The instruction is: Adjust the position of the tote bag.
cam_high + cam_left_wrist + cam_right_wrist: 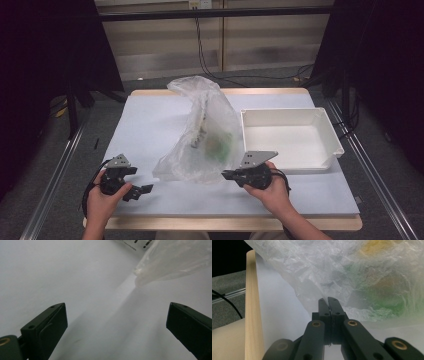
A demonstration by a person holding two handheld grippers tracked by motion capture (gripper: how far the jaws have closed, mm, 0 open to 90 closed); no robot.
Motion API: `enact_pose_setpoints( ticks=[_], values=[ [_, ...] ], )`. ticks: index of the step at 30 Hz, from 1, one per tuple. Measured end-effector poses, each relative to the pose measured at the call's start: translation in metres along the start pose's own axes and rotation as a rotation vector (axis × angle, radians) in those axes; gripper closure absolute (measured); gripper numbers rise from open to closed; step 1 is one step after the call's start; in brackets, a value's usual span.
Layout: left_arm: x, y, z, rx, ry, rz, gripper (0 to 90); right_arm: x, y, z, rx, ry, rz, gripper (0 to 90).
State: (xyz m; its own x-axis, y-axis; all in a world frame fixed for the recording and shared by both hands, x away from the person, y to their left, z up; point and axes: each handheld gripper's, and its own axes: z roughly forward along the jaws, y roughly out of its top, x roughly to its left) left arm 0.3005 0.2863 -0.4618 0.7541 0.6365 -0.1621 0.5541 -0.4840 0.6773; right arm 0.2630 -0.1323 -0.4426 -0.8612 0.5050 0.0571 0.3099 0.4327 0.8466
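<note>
Dark-curtained room, pale blue tabletop [150, 125], wooden edge, grey floor [60, 165]

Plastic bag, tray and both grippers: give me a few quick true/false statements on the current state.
1. The right gripper has its jaws closed on a fold of the plastic bag. True.
2. The left gripper is shut. False: its jaws stand wide apart with nothing between them.
3. The white tray holds the bag. False: the bag lies on the table to the left of the tray, and the tray looks empty.
4. Something green shows through the bag. True.
5. The left gripper grips the bag's corner. False: in the left gripper view the bag's edge lies ahead of its jaws, apart from them.
</note>
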Motion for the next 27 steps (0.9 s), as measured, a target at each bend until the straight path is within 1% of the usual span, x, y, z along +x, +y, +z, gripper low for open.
enact_pose_setpoints(
  ticks=[1, 3, 5, 7, 8, 9, 11, 12, 13, 14, 15, 16, 18, 19, 20, 21, 22, 23, 24, 25, 26, 27],
  values=[
    [0.0, 0.002, 0.002, -0.009, -0.005, 0.004, 3.3, 0.0, 0.0, 0.0, 0.0, 0.0, 0.0, 90.0],
    [-0.003, 0.006, 0.005, 0.0, -0.011, 0.017, 3.5, -0.003, -0.004, -0.007, -0.002, -0.018, 0.009, 90.0],
    [-0.004, 0.008, 0.008, -0.002, -0.011, 0.023, 3.7, -0.004, -0.005, -0.008, -0.003, -0.024, 0.013, 90.0],
    [-0.005, 0.012, 0.011, 0.001, -0.015, 0.024, 5.6, -0.007, -0.011, -0.014, 0.009, -0.051, 0.023, 90.0],
    [-0.006, 0.014, 0.013, -0.005, -0.023, 0.018, 5.6, -0.007, -0.011, -0.014, 0.009, -0.051, 0.023, 90.0],
    [-0.006, 0.015, 0.015, -0.003, -0.026, 0.018, 5.6, -0.009, -0.014, -0.017, 0.016, -0.06, 0.034, 90.0],
    [-0.007, 0.018, 0.018, -0.007, -0.033, 0.022, 5.6, -0.01, -0.016, -0.02, 0.018, -0.069, 0.039, 90.0],
    [-0.008, 0.019, 0.019, -0.008, -0.029, 0.022, 5.6, -0.011, -0.017, -0.022, 0.017, -0.072, 0.041, 90.0],
    [-0.008, 0.021, 0.02, 0.001, -0.029, 0.031, 5.6, -0.012, -0.019, -0.024, 0.015, -0.078, 0.041, 90.0],
    [-0.008, 0.022, 0.021, -0.003, -0.031, 0.036, 5.5, -0.013, -0.02, -0.027, 0.014, -0.087, 0.049, 90.0],
    [-0.008, 0.023, 0.022, -0.001, -0.025, 0.033, 5.3, -0.015, -0.023, -0.032, 0.01, -0.098, 0.051, 90.0],
    [-0.007, 0.024, 0.023, -0.001, -0.028, 0.033, 5.3, -0.015, -0.024, -0.034, 0.007, -0.102, 0.057, 90.0],
    [-0.006, 0.027, 0.025, -0.002, -0.024, 0.033, 5.3, -0.016, -0.025, -0.036, 0.006, -0.103, 0.066, 90.0],
    [-0.006, 0.029, 0.027, -0.004, -0.023, 0.034, 5.2, -0.017, -0.027, -0.038, 0.005, -0.114, 0.072, 90.0],
    [-0.005, 0.031, 0.028, -0.008, -0.02, 0.036, 5.2, -0.017, -0.027, -0.038, 0.005, -0.114, 0.072, 90.0],
    [-0.006, 0.036, 0.032, -0.012, -0.032, 0.04, 5.2, -0.017, -0.03, -0.04, 0.008, -0.118, 0.073, 90.0],
    [-0.006, 0.036, 0.032, -0.012, -0.032, 0.04, 5.2, -0.017, -0.03, -0.04, 0.008, -0.118, 0.073, 90.0],
    [-0.007, 0.039, 0.034, -0.012, -0.032, 0.046, 5.2, -0.017, -0.031, -0.04, 0.008, -0.119, 0.08, 90.0],
    [-0.008, 0.042, 0.037, -0.013, -0.035, 0.055, 5.2, -0.017, -0.031, -0.041, 0.008, -0.119, 0.077, 90.0],
    [-0.009, 0.046, 0.039, -0.008, -0.033, 0.07, 4.8, -0.018, -0.032, -0.041, 0.007, -0.122, 0.078, 90.0],
    [-0.01, 0.049, 0.041, -0.01, -0.037, 0.076, 4.4, -0.017, -0.032, -0.042, 0.008, -0.122, 0.083, 90.0],
    [-0.01, 0.051, 0.043, -0.009, -0.032, 0.077, 4.4, -0.017, -0.032, -0.042, 0.008, -0.122, 0.083, 90.0]
  ],
)
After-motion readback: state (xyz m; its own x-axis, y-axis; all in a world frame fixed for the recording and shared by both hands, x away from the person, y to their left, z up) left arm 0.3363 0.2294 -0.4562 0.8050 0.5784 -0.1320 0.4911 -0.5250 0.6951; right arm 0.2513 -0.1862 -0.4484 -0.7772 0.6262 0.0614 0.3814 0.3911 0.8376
